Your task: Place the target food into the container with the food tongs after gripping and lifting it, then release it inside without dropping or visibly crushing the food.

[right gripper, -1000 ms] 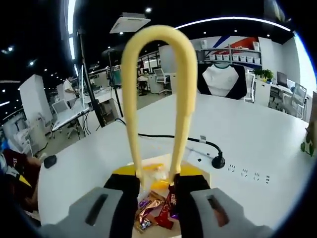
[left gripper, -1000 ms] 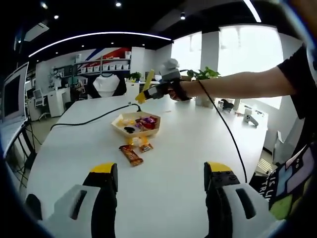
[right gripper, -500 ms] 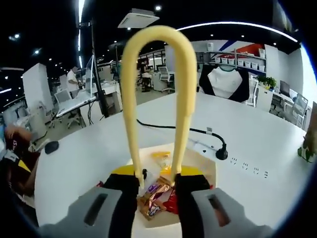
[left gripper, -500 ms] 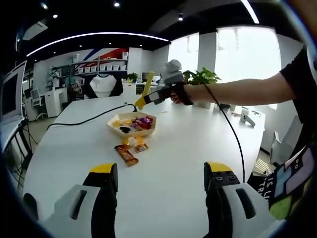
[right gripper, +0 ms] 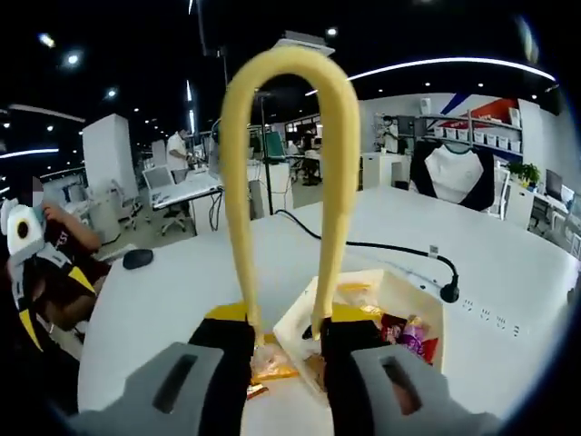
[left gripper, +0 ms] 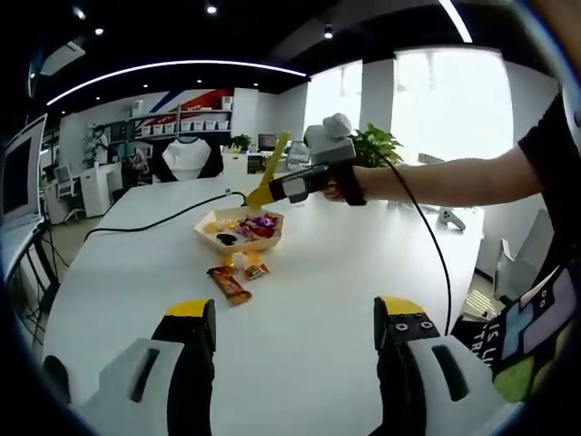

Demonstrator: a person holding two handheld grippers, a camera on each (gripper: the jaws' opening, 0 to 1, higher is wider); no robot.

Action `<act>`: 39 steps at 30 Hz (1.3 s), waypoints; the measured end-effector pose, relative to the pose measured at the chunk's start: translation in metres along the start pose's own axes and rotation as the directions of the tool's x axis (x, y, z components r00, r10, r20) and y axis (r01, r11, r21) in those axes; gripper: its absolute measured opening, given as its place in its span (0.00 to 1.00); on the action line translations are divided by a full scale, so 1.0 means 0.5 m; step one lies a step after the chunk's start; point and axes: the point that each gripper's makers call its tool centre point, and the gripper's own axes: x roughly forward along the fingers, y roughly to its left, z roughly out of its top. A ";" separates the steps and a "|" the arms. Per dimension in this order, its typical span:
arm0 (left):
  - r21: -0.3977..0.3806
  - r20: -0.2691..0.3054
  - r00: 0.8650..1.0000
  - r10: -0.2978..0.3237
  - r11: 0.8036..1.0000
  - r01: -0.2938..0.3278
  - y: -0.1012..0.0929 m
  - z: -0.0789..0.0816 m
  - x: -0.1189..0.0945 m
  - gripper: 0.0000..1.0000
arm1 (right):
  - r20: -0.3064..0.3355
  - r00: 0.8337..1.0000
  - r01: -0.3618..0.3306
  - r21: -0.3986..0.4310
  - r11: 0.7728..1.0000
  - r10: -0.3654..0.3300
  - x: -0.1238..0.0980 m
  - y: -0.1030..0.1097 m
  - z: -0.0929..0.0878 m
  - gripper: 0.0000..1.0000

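Two wrapped snacks [left gripper: 234,279] wait on the table [left gripper: 309,300] just short of the tongs [left gripper: 269,173] – hovering by the container [left gripper: 238,227] in the left gripper view, tip state unclear – while the right gripper [right gripper: 289,350], clamping the tongs' arms, has swung from container centre to its near rim – likely seeking food; no legible labels.

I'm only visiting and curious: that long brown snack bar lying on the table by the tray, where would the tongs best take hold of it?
Probably across the middle of the brown snack bar, one tong tip on each long edge, coming from above. It lies flat on the white table, long and narrow, apart from the tray. A smaller wrapped snack sits close on one side. The yellow tongs are in the right gripper.
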 end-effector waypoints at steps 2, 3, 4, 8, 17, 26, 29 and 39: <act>0.002 -0.001 1.000 0.000 1.000 0.000 0.000 0.001 -0.001 0.75 | -0.002 1.000 -0.025 -0.016 1.000 0.025 0.003 0.013 -0.005 0.26; 0.002 0.001 1.000 0.001 1.000 -0.001 0.000 0.002 -0.002 0.75 | -0.001 0.999 -0.054 -0.050 0.997 0.054 0.005 0.033 -0.011 0.26; 0.001 0.001 1.000 0.001 1.000 -0.001 0.000 0.002 -0.002 0.75 | -0.002 0.997 -0.075 -0.103 0.992 0.075 0.009 0.045 -0.017 0.26; 0.007 -0.007 1.000 0.003 1.000 -0.003 0.001 -0.001 -0.002 0.75 | -0.040 0.991 -0.129 -0.167 0.977 0.124 0.022 0.081 -0.051 0.26; 0.006 -0.016 1.000 0.014 1.000 -0.014 0.007 -0.008 -0.011 0.75 | -0.125 0.982 -0.171 -0.246 0.954 0.143 0.056 0.115 -0.118 0.26; -0.007 -0.016 0.999 0.028 1.000 -0.028 0.015 -0.012 -0.014 0.75 | -0.191 0.974 -0.183 -0.348 0.920 0.121 0.079 0.113 -0.162 0.25; -0.008 -0.015 0.999 0.031 0.999 -0.031 0.017 -0.012 -0.015 0.75 | -0.218 0.970 -0.190 -0.403 0.895 0.107 0.082 0.110 -0.181 0.24; -0.011 -0.023 0.999 0.037 0.999 -0.037 0.022 -0.016 -0.012 0.75 | -0.233 0.966 -0.196 -0.398 0.896 0.108 0.078 0.107 -0.190 0.24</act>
